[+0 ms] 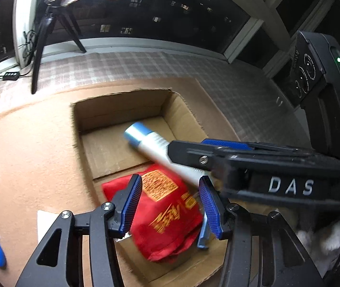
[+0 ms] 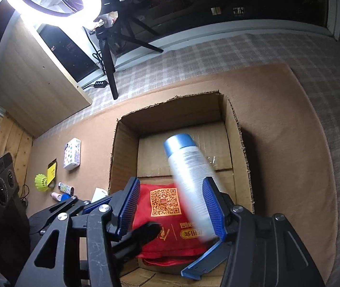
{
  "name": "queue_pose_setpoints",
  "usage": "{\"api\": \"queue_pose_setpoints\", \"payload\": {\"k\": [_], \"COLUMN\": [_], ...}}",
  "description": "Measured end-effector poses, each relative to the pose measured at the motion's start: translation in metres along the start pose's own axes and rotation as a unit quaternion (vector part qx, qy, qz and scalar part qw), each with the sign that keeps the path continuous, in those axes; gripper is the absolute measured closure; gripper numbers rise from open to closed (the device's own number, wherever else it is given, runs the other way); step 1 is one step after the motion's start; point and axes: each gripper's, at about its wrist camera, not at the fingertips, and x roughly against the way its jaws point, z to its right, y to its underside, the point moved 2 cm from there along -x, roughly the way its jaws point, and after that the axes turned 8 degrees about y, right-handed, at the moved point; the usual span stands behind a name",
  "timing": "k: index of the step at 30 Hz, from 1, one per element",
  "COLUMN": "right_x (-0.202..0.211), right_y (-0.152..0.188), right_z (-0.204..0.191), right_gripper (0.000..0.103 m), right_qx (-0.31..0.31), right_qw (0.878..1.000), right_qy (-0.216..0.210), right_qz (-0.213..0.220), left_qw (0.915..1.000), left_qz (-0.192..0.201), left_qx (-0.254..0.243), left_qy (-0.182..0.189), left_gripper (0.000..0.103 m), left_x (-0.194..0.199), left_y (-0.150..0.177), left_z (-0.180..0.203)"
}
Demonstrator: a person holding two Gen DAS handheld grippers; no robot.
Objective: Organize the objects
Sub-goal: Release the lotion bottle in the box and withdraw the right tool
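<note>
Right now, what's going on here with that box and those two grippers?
A person is packing loose items into an open cardboard box. The right gripper is over the box with a blue-capped white bottle blurred against its right finger; its jaws look open, so the bottle seems just released. A red bag already lies inside. The left gripper hovers open above the bag. More small items wait on the mat.

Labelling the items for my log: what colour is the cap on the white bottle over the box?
Light blue; the cap shows best in the right wrist view.
</note>
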Motion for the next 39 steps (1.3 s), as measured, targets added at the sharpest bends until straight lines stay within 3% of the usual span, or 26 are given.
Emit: {"api": "queue_pose_setpoints", "payload": {"k": [12, 26, 33, 39], "right_x": [0.013, -0.02, -0.047, -0.073], "right_y": [0.013, 0.036, 0.045, 0.053], "right_z": [-0.069, -0.183, -0.226, -0.256], "right_gripper": [0.052, 0.053, 0.053, 0.053], "right_qx": [0.041, 0.103, 0.131, 0.155], "right_qw": [0.999, 0.993, 0.989, 0.985], "right_qy": [-0.031, -0.063, -0.062, -0.054], "right_qz": [0.016, -0.014, -0.038, -0.06], "left_qw": [0.9985, 0.9861, 0.9806, 0.9797], "left_qz": [0.03, 0.048, 0.043, 0.029], "left_qx": [0.03, 0.108, 0.129, 0.138], "left_qy": [-0.034, -0.116, -0.141, -0.143], "left_gripper": [0.05, 0.047, 0.047, 0.047], "left_x": [0.084, 0.19, 0.214, 0.209], "left_y": [0.038, 0.105, 0.126, 0.132], "left_z": [-0.058, -0.188, -0.238, -0.262]}}
